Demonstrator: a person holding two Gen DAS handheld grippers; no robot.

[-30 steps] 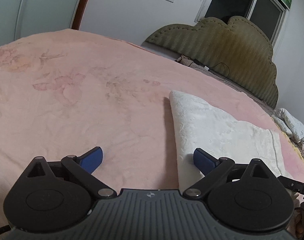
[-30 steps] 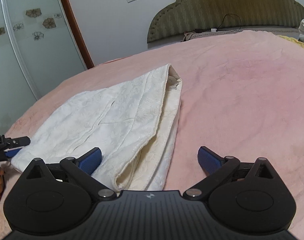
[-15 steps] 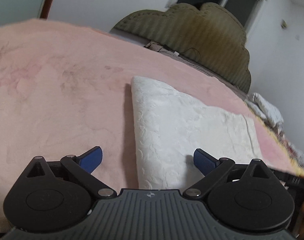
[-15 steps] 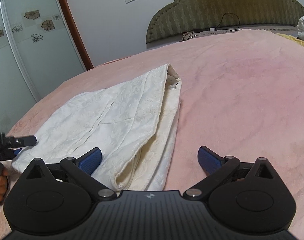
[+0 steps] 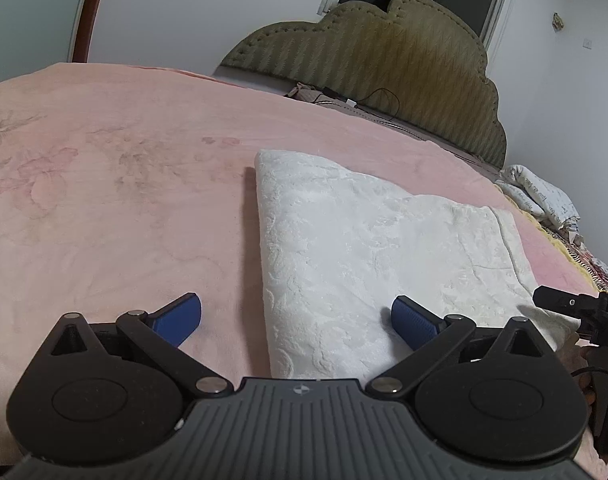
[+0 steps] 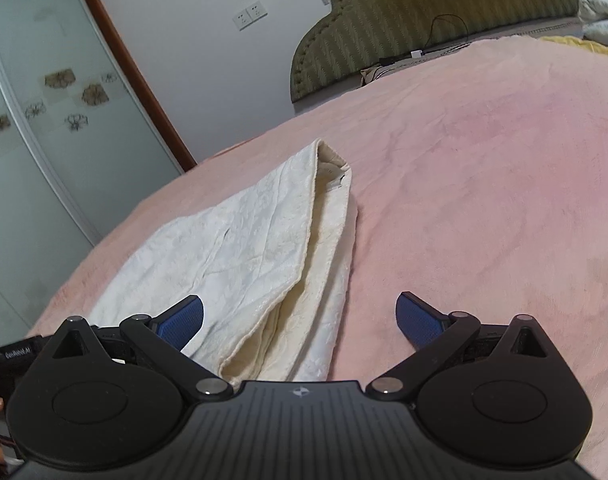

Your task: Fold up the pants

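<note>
Both my left gripper (image 5: 295, 314) and right gripper (image 6: 299, 314) gape wide, empty; pinching only the top layer of the pants (image 5: 368, 248) risks the fold sliding apart.

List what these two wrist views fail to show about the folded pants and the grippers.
- Near end of the pants: left wrist view, hidden behind the left gripper body.
- Near corner of the fold: right wrist view, covered by the right gripper body.
- Layers inside the fold: hidden under the top layer, both views.

Black tongs (image 5: 296, 316), blue pads (image 5: 414, 320) (ribbed), silver screws (image 5: 207, 384)
</note>
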